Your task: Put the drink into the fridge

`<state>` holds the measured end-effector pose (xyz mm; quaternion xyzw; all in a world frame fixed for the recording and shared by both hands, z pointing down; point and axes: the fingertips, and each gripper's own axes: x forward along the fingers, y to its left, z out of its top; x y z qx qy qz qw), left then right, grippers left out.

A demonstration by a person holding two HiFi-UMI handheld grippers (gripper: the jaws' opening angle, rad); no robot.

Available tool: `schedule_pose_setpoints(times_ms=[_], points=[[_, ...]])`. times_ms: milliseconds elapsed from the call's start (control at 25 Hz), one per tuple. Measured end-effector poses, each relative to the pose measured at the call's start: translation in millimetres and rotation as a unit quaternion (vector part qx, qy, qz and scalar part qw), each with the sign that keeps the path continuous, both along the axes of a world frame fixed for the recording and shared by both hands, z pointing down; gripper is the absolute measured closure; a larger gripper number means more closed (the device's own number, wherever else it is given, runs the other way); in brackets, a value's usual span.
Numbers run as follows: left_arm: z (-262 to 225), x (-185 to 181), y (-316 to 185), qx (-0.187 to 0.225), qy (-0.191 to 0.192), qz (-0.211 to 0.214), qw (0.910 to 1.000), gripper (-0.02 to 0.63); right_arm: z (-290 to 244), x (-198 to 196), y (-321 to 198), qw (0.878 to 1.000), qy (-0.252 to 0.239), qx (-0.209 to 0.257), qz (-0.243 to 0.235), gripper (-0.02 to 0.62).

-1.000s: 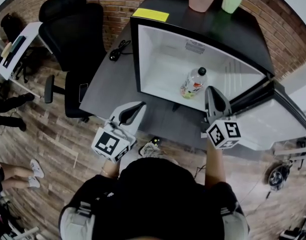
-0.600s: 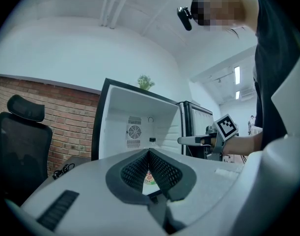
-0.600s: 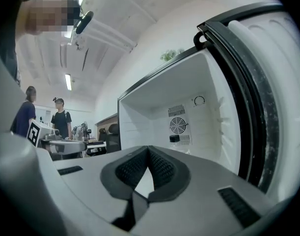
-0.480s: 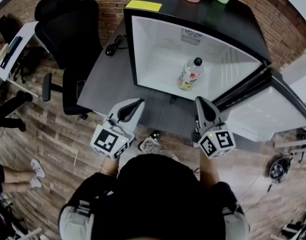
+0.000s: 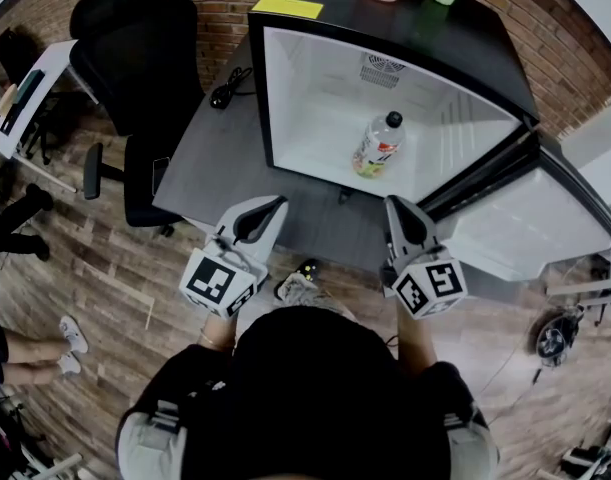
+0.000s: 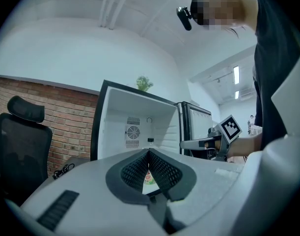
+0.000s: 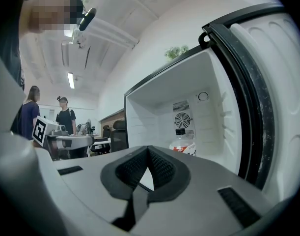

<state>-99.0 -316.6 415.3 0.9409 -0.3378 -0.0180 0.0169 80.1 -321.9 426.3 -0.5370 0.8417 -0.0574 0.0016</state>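
I see the clear plastic drink bottle (image 5: pixel 377 146) upright inside the smooth white fridge (image 5: pixel 295 88), two o'clock from my left hand-held gripper (image 5: pixel 275 206), about twelve from my right hand-held gripper (image 5: pixel 396 205). Both are empty, their ribbed black pads pressed together.

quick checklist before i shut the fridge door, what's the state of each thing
1. Drink inside: ok. The bottle stands upright on the floor of the fridge.
2. Bottle clear of the front edge: ok, it looks set well back from the opening.
3. Left gripper empty: ok, jaws together with nothing between them.
4. Right gripper empty: ok, jaws together with nothing held.
5. Grippers out of the fridge: ok, both sit in front of the opening, outside it.
6. Door closed: not ok, it stands wide open at the right, beside the right gripper.
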Motion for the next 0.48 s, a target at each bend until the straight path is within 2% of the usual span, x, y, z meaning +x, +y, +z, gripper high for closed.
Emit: schedule_pose_setpoints(times_ms=[480], points=[[-1.4,0.3,1.2,0.000,0.002,-0.004,1.0000,0.609,-2.6,1.2,0.4,1.000,0.003,0.004,-0.003,0.598]])
